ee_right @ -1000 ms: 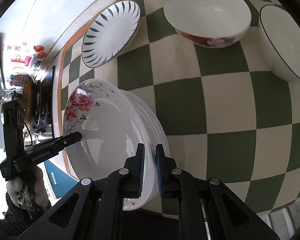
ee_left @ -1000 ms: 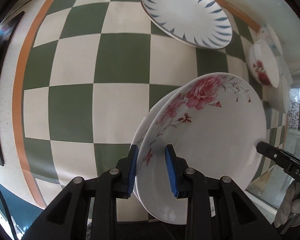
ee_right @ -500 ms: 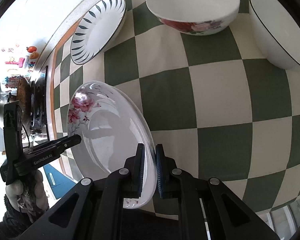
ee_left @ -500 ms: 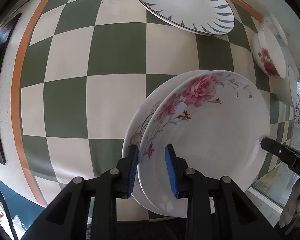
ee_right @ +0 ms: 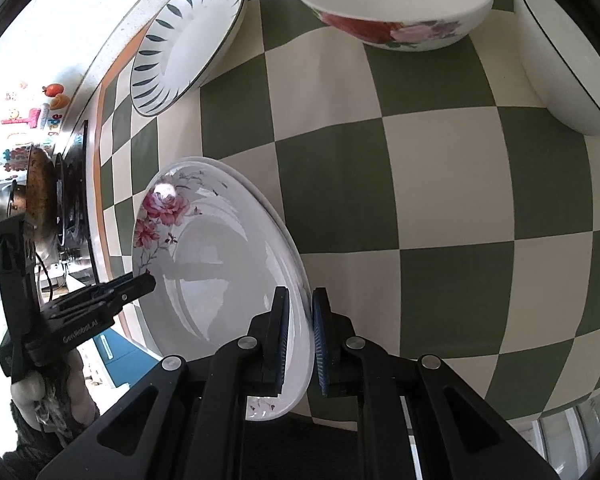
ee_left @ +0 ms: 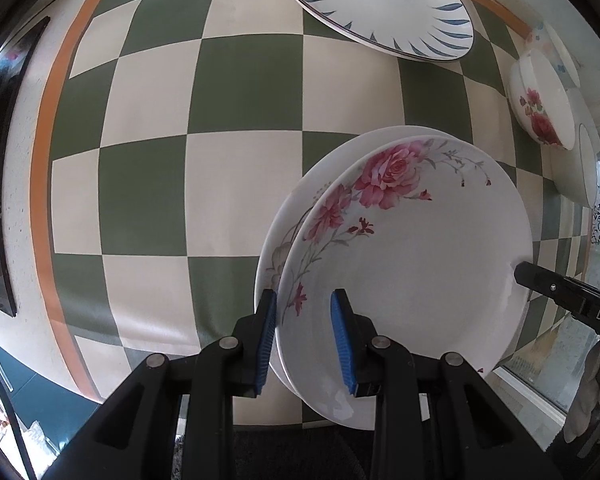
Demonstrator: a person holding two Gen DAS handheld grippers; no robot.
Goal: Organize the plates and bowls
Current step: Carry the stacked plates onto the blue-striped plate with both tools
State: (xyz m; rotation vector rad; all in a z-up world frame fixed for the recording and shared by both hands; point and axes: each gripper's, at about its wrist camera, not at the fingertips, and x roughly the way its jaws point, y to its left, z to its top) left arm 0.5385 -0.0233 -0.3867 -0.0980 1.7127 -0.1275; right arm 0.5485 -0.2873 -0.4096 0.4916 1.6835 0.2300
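checkered tablecloth (ee_left: pixel 236 184), green and cream with an orange border; bears all the crockery.
rose plate (ee_left: pixel 412 272), white with pink flowers, uppermost of two; lies on a second floral plate (ee_left: pixel 278 256) whose rim shows at its left side. both sit near the front edge of the cloth.
leaf-rim plate (ee_left: pixel 380 4), white with blue-grey dashes, at the far edge, well apart from the stack.
rose bowl (ee_right: pixel 396 0), white with red and pink flowers outside, at the far right.
black-rimmed bowl (ee_right: pixel 564 64), plain white, just beside the rose bowl.
left gripper (ee_left: pixel 305 332): blue pads straddle the near rim of the stacked plates with a gap at the inner pad; cannot tell whether it grips.
right gripper (ee_right: pixel 300 332): pads closed tight on the opposite rim of the rose plate.
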